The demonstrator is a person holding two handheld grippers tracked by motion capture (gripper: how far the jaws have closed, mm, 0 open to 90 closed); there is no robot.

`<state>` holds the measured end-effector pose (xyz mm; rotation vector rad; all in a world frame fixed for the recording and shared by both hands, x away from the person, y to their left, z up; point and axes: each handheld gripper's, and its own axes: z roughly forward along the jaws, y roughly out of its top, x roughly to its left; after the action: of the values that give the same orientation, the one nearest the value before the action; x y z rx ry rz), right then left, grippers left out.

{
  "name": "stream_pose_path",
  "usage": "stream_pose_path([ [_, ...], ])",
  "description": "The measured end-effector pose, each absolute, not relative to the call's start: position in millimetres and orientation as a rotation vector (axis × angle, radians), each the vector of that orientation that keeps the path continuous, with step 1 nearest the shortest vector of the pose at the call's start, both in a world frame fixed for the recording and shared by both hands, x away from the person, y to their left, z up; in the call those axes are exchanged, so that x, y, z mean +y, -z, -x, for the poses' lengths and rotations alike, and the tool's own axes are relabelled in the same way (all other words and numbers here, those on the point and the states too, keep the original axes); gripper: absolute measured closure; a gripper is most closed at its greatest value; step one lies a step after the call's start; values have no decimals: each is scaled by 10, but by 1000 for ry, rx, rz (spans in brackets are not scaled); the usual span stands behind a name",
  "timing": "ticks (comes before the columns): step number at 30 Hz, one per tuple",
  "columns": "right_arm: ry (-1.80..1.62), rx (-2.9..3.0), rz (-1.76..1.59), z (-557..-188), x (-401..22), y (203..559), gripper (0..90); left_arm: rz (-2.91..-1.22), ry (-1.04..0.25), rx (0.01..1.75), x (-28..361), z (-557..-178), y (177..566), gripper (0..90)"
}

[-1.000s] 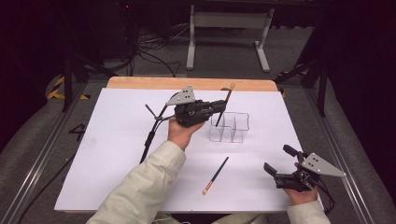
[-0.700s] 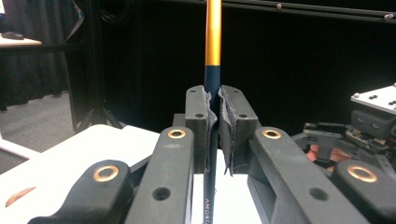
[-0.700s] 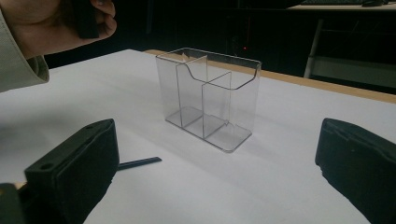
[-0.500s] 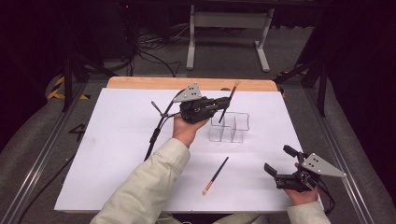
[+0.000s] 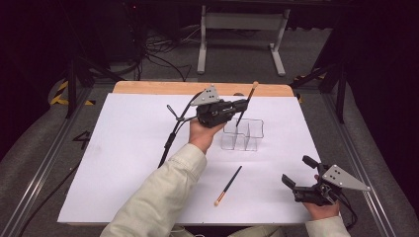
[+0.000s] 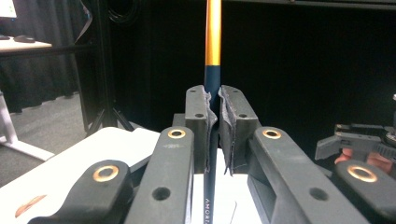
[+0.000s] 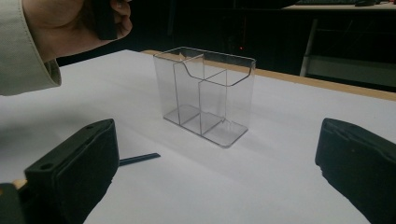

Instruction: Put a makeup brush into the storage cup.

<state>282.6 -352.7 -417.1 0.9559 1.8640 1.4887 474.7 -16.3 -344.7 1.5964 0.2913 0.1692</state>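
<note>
My left gripper (image 5: 242,105) is shut on a dark-handled makeup brush (image 5: 245,105) with a gold ferrule, held upright and slightly tilted above the clear plastic organizer (image 5: 243,134). In the left gripper view the pads (image 6: 204,122) clamp the brush handle (image 6: 212,70), which rises straight up between them. A second brush (image 5: 228,185) lies flat on the white sheet, nearer the front. My right gripper (image 5: 300,171) rests low at the front right, jaws wide apart with nothing between them. From the right gripper view the organizer (image 7: 205,93) stands empty, and the lying brush's handle tip (image 7: 139,159) shows.
The white sheet (image 5: 123,148) covers the table, with a wooden edge (image 5: 158,88) at the back. A cable (image 5: 170,138) trails from the left gripper across the sheet. Metal stand legs (image 5: 237,44) and cables lie on the floor behind.
The left hand has carried the brush to the right, from beside the organizer's left end to above it. The right gripper has stayed put.
</note>
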Motion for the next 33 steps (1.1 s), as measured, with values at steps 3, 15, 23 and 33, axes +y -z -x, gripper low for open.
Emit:
stream_pose_path([
  [3,-1488,1862,-956,-2821,-3532,4171,1,-1593,-171,292,-177,-4764,3459,824],
  [15,-1491,1863,-955,-2817,-3533,4168,2,-1571,-202,253,-272,-4742,3495,823],
  [23,-1494,1861,-954,-2817,-3534,4168,1,-1560,-193,274,-277,-4763,3541,823],
  [33,-1499,1860,-949,-2819,-3538,4166,1,-1580,-220,271,-335,-4758,3639,823],
])
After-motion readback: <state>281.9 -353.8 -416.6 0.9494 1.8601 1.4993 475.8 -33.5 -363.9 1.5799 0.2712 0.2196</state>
